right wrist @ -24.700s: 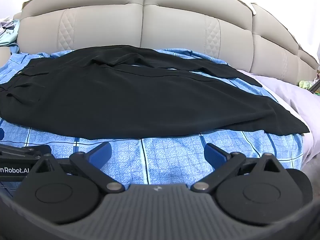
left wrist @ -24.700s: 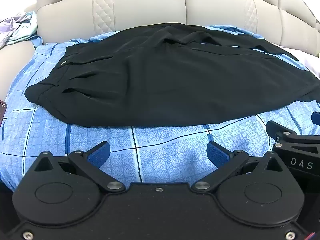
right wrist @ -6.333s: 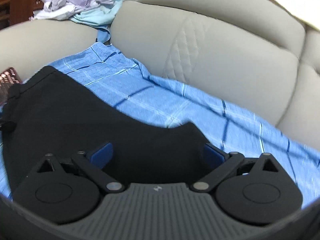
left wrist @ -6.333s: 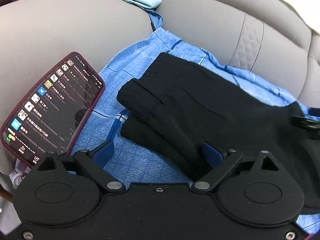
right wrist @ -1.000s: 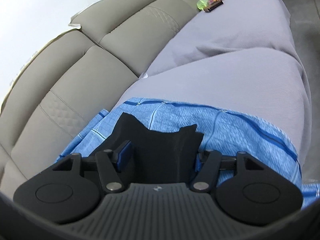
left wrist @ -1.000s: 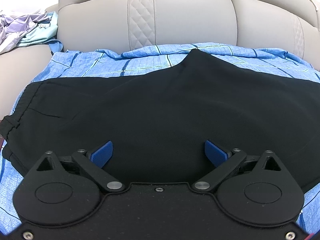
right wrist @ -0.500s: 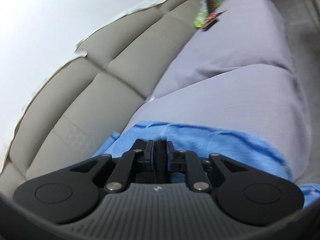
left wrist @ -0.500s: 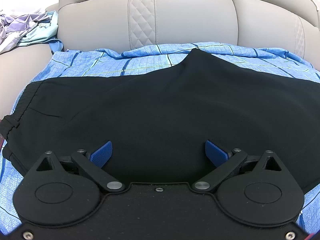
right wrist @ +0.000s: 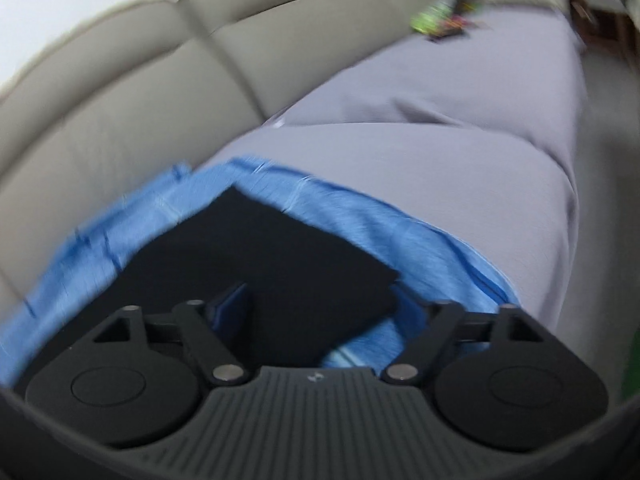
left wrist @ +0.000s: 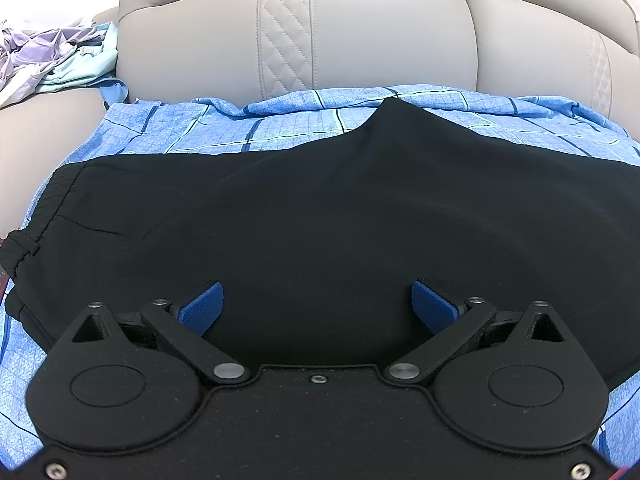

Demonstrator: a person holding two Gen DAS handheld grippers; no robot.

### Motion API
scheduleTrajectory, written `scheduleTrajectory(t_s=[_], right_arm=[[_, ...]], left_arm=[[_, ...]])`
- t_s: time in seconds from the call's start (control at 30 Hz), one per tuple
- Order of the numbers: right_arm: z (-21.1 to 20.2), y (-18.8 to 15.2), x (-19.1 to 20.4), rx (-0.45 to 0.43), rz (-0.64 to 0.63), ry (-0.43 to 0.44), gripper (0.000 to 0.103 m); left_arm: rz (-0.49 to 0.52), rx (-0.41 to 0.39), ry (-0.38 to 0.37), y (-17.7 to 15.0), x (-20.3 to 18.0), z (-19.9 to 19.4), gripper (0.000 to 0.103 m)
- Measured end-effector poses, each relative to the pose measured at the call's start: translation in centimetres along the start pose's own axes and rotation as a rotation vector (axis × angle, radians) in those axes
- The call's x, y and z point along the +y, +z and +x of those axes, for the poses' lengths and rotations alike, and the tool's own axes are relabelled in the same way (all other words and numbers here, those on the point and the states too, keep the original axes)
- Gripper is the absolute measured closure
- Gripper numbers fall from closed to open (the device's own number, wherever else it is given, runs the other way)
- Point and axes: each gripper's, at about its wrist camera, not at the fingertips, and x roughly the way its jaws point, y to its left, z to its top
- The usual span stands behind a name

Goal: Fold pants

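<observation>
Here the black pants [left wrist: 360, 216] lie on a blue checked sheet [left wrist: 280, 128] over the sofa [left wrist: 360, 32]. Left gripper [left wrist: 316, 304] spread wide above them; right gripper [right wrist: 320, 308], jaws just reopened, apparently empty over the leg end. Crumpled clothes [left wrist: 56, 60] far left.

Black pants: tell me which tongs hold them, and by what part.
Neither. The left tongs stand open over the black pants. The right tongs have just opened at the leg end, pads clear.

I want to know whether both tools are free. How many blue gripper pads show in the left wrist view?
2: one pad at lower left and one pad at lower right, standing wide apart over the black pants, not pinching them.
</observation>
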Motion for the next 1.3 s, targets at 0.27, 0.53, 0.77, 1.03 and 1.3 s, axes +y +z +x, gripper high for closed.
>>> scheduleTrajectory(t_s=[0.27,0.53,0.77,1.03,1.3], right_arm=[[2.4,1.2,1.9,-0.045,0.030,0.105,0.067],[1.7,1.7,2.8,-0.056,0.146,0.140,0.090],[-2.0,-2.0,20.0,-0.010,-0.236,0.388,0.090],[-6.7,-18.9,34.1,0.171,-0.678,0.696,0.090],[-11.0,-20.8,33.5,0.226,-0.837,0.855,0.039]], left_arm=[[0.001,0.003,0.004,0.2,-0.2,0.1,0.001],[0.111,-0.040,0.027,0.3,-1.3,-0.8,0.012],[0.099,-0.052,-0.007,0.5,-0.5,-1.6,0.017],[-0.018,-0.052,-0.001,0.6,3.7,-1.8,0.017],[-0.073,-0.054,-0.066,0.6,5.0,-1.6,0.017]])
